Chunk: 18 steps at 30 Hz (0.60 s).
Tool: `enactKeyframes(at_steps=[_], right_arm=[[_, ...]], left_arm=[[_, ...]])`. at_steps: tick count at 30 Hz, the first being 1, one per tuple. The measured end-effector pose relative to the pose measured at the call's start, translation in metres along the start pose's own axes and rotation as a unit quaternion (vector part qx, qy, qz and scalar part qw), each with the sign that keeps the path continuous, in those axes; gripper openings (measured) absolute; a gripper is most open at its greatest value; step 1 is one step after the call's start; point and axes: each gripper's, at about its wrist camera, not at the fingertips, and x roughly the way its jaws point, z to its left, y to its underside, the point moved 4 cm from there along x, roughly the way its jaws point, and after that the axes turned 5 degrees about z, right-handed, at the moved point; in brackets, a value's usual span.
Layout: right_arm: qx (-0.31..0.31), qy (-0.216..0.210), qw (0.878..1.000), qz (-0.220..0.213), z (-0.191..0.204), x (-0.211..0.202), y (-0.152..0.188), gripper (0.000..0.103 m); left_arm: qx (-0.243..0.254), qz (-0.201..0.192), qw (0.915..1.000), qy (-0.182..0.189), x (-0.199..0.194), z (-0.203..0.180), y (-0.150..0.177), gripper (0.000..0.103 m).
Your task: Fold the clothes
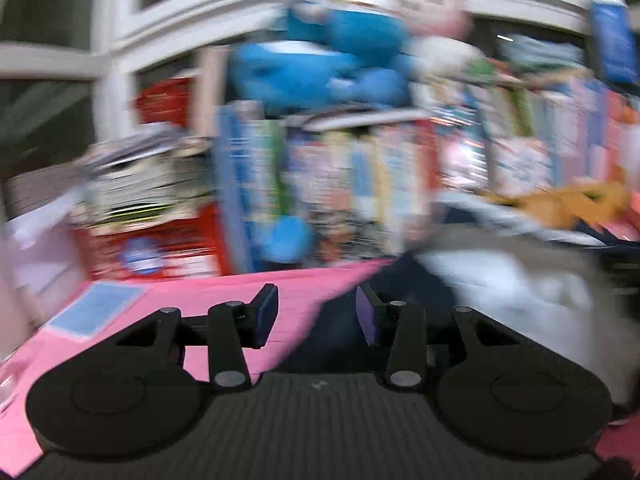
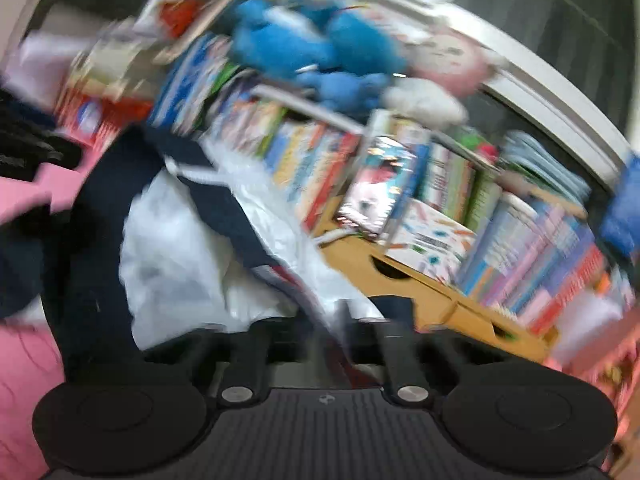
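Clearly both views are smeared by motion blur, so fine detail is lost. Left gripper (image 1: 316, 316): jaws stand apart with nothing between them, and its dark blue pads (image 1: 267, 314) touch no cloth; it hovers over the pink surface (image 1: 192, 294). The garment (image 2: 168, 240), white with navy panels, lies crumpled on that pink surface just ahead and to the right of the left gripper. Right gripper (image 2: 324, 328): jaws drawn together, pinching a fold of the same garment, which rises bunched from between its fingers. Behind the garment sits a yellow cardboard box (image 2: 420, 284), then a crowded row of books (image 2: 500, 240). A blue plush toy (image 1: 320, 60) and a pink plush toy (image 2: 452, 60) rest on top of the books.
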Motion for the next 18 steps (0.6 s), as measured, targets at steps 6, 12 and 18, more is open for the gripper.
enactKeyframes(at_steps=[6,12,18], right_arm=[[0.276,-0.048,0.960,0.013,-0.100,-0.055,0.029,0.013],[0.272,-0.014,0.961,0.043,-0.130,-0.072,0.058,0.013],[0.013,0.011,1.000,0.001,-0.056,-0.082,0.047,0.100]], left_arm=[[-0.045,-0.005,0.9838,0.174,-0.030,0.002,0.020,0.079],[0.134,-0.055,0.9717,0.187,-0.050,-0.095,0.031,0.103],[0.016,0.044,0.9905,0.129,0.025,-0.085,0.023,0.095]])
